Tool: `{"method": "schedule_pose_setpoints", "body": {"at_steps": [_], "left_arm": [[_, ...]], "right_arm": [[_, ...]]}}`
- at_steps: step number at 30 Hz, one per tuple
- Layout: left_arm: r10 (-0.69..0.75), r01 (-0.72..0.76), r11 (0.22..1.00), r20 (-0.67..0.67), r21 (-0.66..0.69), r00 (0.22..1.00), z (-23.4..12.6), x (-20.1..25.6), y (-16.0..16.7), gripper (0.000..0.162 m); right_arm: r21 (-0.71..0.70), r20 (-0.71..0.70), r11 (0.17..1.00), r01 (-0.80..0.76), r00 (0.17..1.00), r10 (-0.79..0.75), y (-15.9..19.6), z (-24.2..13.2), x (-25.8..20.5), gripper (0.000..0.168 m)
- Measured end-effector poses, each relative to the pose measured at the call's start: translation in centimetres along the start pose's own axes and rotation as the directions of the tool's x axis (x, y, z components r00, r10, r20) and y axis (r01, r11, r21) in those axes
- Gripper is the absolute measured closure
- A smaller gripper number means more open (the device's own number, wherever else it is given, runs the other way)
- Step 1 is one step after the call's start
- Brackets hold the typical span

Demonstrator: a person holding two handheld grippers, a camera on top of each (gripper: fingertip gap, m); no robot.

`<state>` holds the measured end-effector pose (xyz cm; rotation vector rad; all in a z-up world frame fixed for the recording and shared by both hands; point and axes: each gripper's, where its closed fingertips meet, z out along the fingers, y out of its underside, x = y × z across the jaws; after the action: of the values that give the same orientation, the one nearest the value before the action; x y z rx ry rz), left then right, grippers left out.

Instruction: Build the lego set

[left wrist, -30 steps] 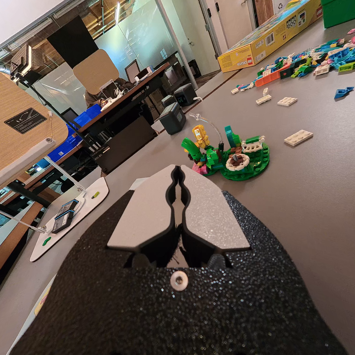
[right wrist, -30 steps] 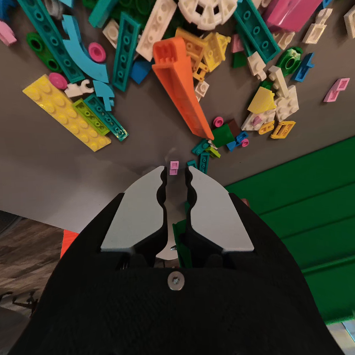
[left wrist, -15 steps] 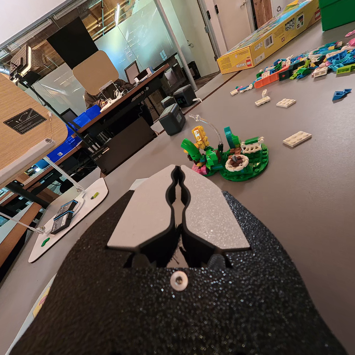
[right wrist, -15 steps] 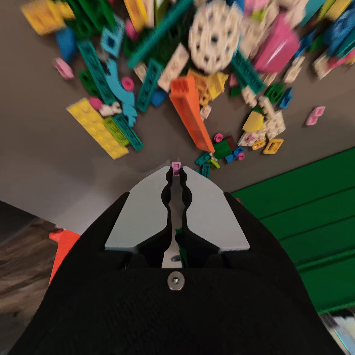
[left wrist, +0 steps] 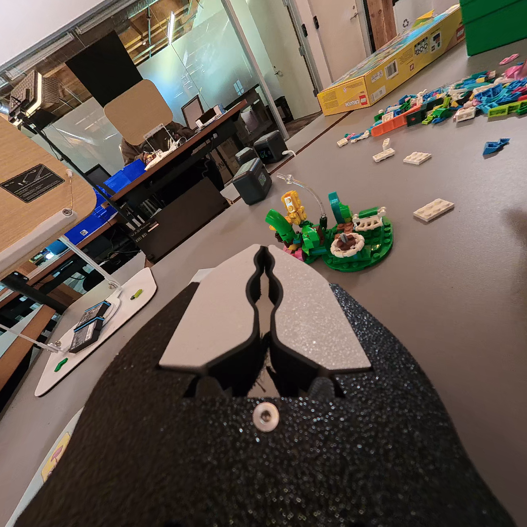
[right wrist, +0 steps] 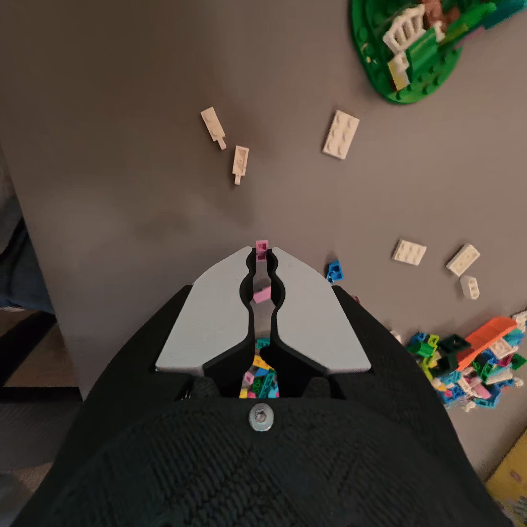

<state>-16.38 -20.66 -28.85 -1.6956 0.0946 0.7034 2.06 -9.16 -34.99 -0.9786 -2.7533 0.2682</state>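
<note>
Right gripper (right wrist: 262,249): pinching a tiny pink piece (right wrist: 261,248) by its tips, above the grey table (right wrist: 142,142)
Left gripper (left wrist: 264,251): pressed together, empty
Green model (left wrist: 358,242): ahead on the table
Risk: shallow tip grip, piece could twist or drop on pressing

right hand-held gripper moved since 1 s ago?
Yes. The right hand-held gripper, shut on the small pink piece, left the loose brick pile and now points toward the green build.
</note>
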Motion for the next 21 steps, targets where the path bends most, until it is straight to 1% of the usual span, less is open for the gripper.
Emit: {"method": "schedule_pose_setpoints", "body": {"at_steps": [1, 5, 8, 10, 13, 17, 21], "left_arm": [[0.001, -0.001, 1.000, -0.001, 0.000, 1.000, 0.0, 0.0, 0.0, 0.162], [0.001, -0.001, 1.000, -0.003, 0.003, 1.000, 0.0, 0.1, 0.0, 0.162], [-0.002, 0.002, 1.000, -0.004, 0.003, 1.000, 0.0, 0.1, 0.0, 0.162], [-0.002, 0.002, 1.000, -0.004, 0.003, 1.000, 0.1, 0.1, 0.0, 0.162], [-0.001, 0.001, 1.000, -0.004, 0.004, 1.000, 0.1, 0.1, -0.1, 0.162], [-0.002, 0.002, 1.000, -0.006, 0.004, 1.000, 0.1, 0.2, -0.1, 0.162], [-0.002, 0.002, 1.000, -0.006, 0.006, 1.000, 0.1, 0.2, -0.1, 0.162]], "right_arm": [[-0.022, 0.001, 1.000, 0.020, 1.000, -0.020, -0.1, 0.4, 0.0, 0.162], [-0.084, 0.002, 0.995, 0.061, 0.998, -0.061, -0.3, 1.5, 0.1, 0.162], [-0.100, 0.012, 0.994, 0.054, 0.999, -0.053, -0.3, 1.9, 0.2, 0.162], [-0.092, 0.020, 0.995, 0.045, 0.999, -0.043, -0.4, 1.8, 0.2, 0.156], [-0.049, 0.015, 0.999, 0.022, 1.000, -0.022, -1.0, 1.3, 0.2, 0.151], [0.093, 0.049, 0.996, 0.005, 0.999, -0.009, -3.3, 1.2, -1.0, 0.152], [0.104, 0.008, 0.994, 0.030, 0.999, -0.031, -3.7, 2.2, -1.3, 0.153]]}}
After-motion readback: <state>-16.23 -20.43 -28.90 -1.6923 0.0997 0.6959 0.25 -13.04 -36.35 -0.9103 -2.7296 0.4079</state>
